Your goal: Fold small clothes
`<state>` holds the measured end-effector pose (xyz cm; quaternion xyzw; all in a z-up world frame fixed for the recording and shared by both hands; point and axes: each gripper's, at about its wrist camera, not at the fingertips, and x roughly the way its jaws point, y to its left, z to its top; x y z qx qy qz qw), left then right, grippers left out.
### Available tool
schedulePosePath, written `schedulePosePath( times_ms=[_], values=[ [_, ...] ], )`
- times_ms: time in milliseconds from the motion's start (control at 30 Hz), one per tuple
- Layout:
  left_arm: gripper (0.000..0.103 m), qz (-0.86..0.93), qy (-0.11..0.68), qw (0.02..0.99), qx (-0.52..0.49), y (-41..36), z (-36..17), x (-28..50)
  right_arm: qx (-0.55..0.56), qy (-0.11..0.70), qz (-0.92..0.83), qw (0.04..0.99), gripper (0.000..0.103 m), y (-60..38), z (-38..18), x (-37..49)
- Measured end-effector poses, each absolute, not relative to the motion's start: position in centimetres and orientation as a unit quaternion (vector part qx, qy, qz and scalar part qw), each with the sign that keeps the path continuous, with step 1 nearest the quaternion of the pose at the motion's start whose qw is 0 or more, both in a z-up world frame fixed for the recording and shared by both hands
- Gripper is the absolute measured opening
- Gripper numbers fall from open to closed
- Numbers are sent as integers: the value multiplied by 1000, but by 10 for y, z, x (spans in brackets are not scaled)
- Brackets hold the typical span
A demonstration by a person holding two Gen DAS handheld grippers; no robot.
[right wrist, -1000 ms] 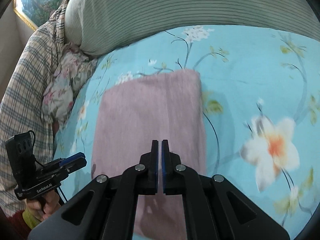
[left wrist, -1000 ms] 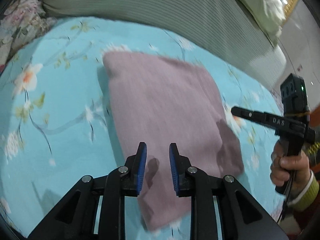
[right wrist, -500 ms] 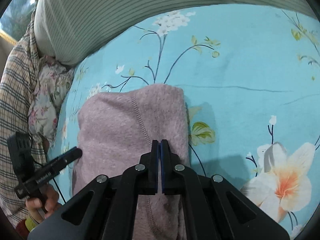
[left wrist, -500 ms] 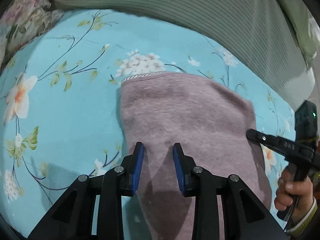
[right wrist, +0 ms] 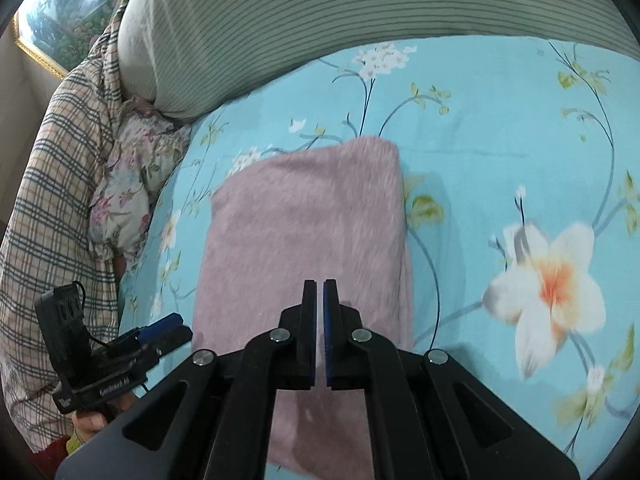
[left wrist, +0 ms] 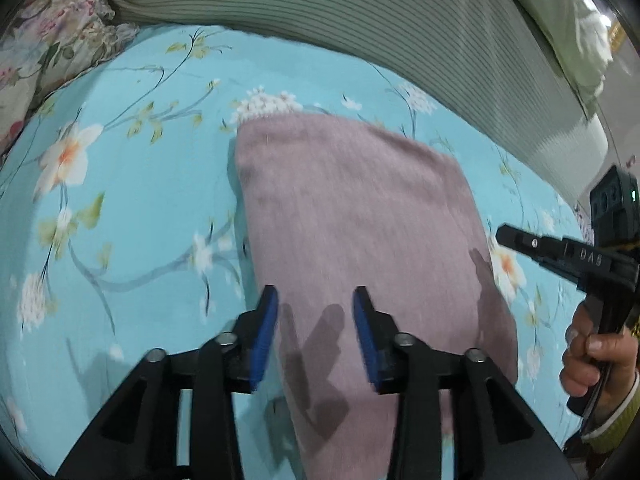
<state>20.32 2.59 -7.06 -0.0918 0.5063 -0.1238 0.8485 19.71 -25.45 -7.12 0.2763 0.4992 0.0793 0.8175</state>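
Observation:
A mauve knitted garment lies folded into a rectangle on the turquoise floral bedsheet; it also shows in the right wrist view. My left gripper is open and empty, hovering above the garment's near left part. My right gripper is shut with nothing between its pads, above the garment's near right part. The right gripper also shows at the right edge of the left wrist view, and the left gripper at the lower left of the right wrist view.
A green striped bolster runs along the far edge of the bed. A floral pillow and a plaid blanket lie at the left. A framed picture hangs at the upper left.
Both grippers have pulled back and up from the garment. The left jaws have opened wider. The right jaws stay shut. The garment lies still.

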Motion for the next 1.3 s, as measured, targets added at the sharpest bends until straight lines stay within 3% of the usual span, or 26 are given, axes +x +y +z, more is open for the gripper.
schedulePosePath(
  times_ms=[67,400,433,467,533,1000,1300],
  values=[
    [67,-121,508,848,-91,26,-70,185,274,501,80,817,4,-251,-73,187],
    [80,-106,511,850,-76,40,-68,121,247,524,78,811,8,-228,-83,117],
    [80,-102,511,850,-73,41,-68,116,243,527,78,811,22,-226,-83,111],
    [80,-97,512,851,-68,43,-69,110,238,527,76,812,48,-224,-82,103],
    [80,-91,513,851,-61,45,-71,103,231,516,68,822,68,-221,-77,88],
    [80,-92,527,843,49,40,-104,33,159,536,51,827,68,-197,-83,24],
    [80,-99,493,860,84,35,-81,15,110,524,68,842,69,-180,-63,11]
  ],
)
